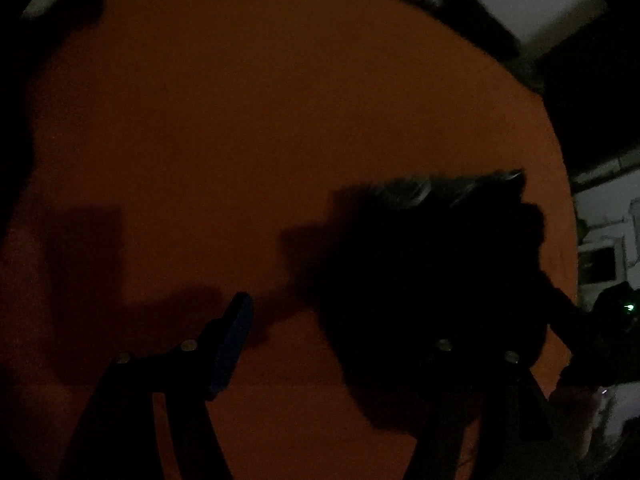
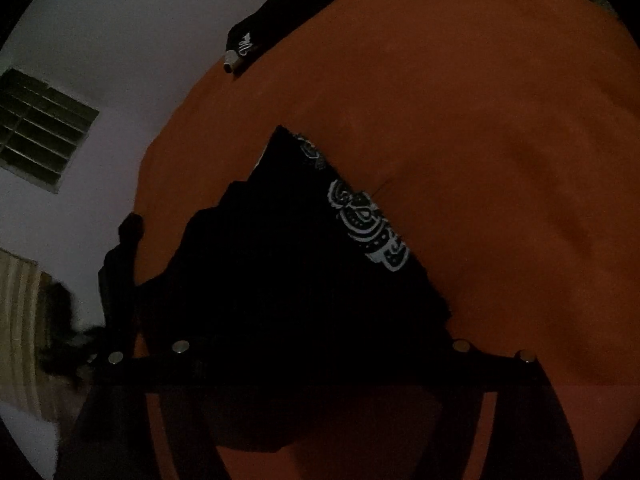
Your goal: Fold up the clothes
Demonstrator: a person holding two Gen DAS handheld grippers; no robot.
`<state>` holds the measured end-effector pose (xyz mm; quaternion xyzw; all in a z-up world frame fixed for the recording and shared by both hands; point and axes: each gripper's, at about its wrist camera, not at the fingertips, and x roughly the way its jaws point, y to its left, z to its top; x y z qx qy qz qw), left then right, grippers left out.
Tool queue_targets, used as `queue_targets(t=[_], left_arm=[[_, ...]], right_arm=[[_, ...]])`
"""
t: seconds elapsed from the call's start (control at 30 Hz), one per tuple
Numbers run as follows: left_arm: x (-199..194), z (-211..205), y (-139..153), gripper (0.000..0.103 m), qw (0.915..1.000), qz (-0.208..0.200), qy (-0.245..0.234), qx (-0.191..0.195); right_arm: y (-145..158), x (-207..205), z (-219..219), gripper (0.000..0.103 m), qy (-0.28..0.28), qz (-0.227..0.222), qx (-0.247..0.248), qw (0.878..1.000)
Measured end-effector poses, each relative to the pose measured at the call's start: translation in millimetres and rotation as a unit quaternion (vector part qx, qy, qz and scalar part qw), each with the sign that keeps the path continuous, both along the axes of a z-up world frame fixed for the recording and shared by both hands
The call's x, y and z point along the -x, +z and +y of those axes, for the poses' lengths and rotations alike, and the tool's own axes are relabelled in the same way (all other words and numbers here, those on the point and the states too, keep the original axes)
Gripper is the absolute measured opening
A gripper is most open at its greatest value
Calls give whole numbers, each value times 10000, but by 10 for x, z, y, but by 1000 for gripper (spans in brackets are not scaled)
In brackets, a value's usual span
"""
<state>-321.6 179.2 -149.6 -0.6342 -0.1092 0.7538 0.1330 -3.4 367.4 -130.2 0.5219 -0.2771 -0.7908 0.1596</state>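
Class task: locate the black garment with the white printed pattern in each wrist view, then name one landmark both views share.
Left wrist: black garment, lower right of centre, print barely visible.
Right wrist: black garment, centre to lower left, white print along its right edge.
Shared landmark: orange sheet.

left claw (image 1: 328, 344): right finger lost in dark against folded black garment with white print (image 1: 420, 264), so contact cannot be told | right claw (image 2: 320, 364): fingertips hidden in the same black cloth (image 2: 280, 272) | orange sheet (image 2: 480, 120): cut off by frame edge | dark strip beyond claw (image 2: 256, 40): too blurred to name
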Motion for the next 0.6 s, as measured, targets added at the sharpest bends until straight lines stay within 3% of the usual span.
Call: queue_targets(t=[0.03,0.13,0.2,0.27,0.33,0.43,0.5,0.6], left_arm=[[-3,38,-83,66,10000,-8,23,-95],[21,230,-26,66,9988,413,23,-248],[52,365,95,67,9965,802,-6,-237],[125,516,166,68,9940,1076,-143,-157],[286,691,210,68,9909,1314,-261,161],[549,1021,200,68,9845,1395,-307,1013],[670,979,116,68,9846,1276,-73,1194],[707,807,158,66,9866,1119,358,1132]], right_arm=[[-11,30,-23,14,60,-7,-23,10000],[178,45,16,7,95,335,89,9994],[529,-26,103,6,5,968,136,9952],[764,-152,269,6,-236,1402,14,9898],[757,-165,370,6,-518,1411,-253,9883],[288,84,402,8,-264,579,-597,9962],[29,171,441,19,-134,76,-509,9986],[145,153,539,43,-187,266,-860,9958]])
